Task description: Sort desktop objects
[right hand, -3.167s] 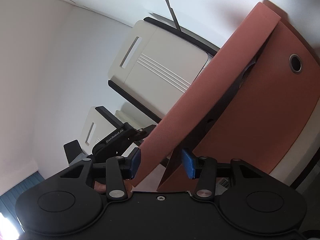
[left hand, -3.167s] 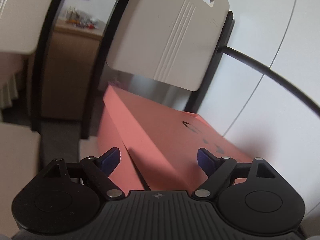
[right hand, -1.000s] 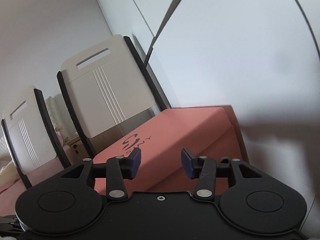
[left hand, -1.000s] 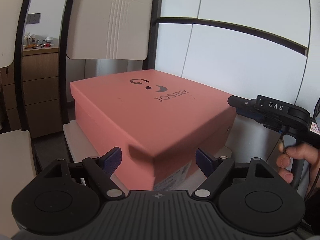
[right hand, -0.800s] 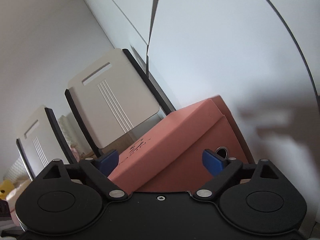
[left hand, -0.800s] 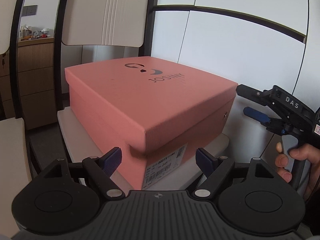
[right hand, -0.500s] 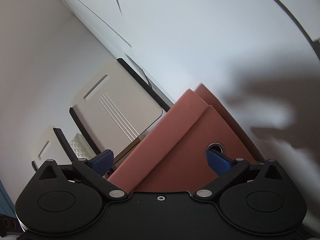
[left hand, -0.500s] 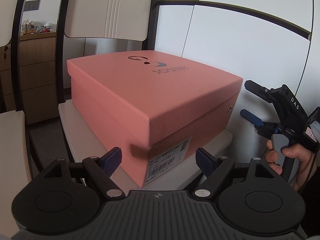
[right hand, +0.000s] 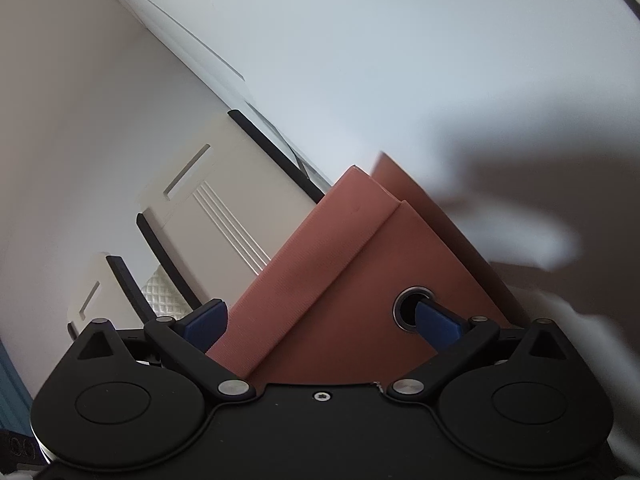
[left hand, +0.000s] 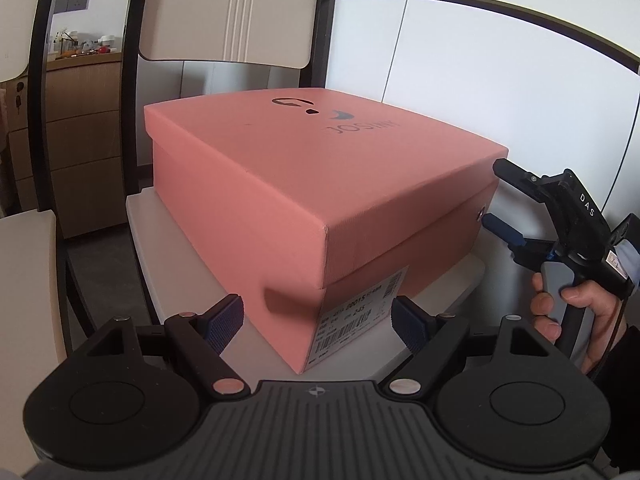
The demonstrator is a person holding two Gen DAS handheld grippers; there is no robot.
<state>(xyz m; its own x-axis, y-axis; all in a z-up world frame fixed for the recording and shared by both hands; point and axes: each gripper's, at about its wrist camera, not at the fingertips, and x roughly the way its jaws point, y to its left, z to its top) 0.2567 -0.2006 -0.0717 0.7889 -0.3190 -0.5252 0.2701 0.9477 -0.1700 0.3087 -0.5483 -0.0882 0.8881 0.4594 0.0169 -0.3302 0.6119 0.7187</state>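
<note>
We find the pink shoebox (left hand: 320, 184) resting on the pale chair seat (left hand: 168, 248), lid fitted, with its labelled end turned toward the seat's front edge and its far end near the seat's rear edge, under the chair back (left hand: 236, 8). The box covers most of the seat; a bare strip shows along the left edge and at the front right corner.

The left gripper (left hand: 318, 318) stands with its jaws apart, one on each side of the box's near corner, and neither pad touches the cardboard. The right gripper (left hand: 496, 196) is also spread wide at the box's right end wall, one finger level with the lid edge and the other at the metal eyelet (right hand: 412, 308). In the right wrist view that blue fingertip (right hand: 434, 318) lies across the eyelet; we cannot tell whether it touches the rim. Nothing is clamped in either claw.

We judge that the box is set down and closed, so this step is finished or nearly so. No other desktop objects appear in either view; what remains to be sorted cannot be determined from here.
</note>
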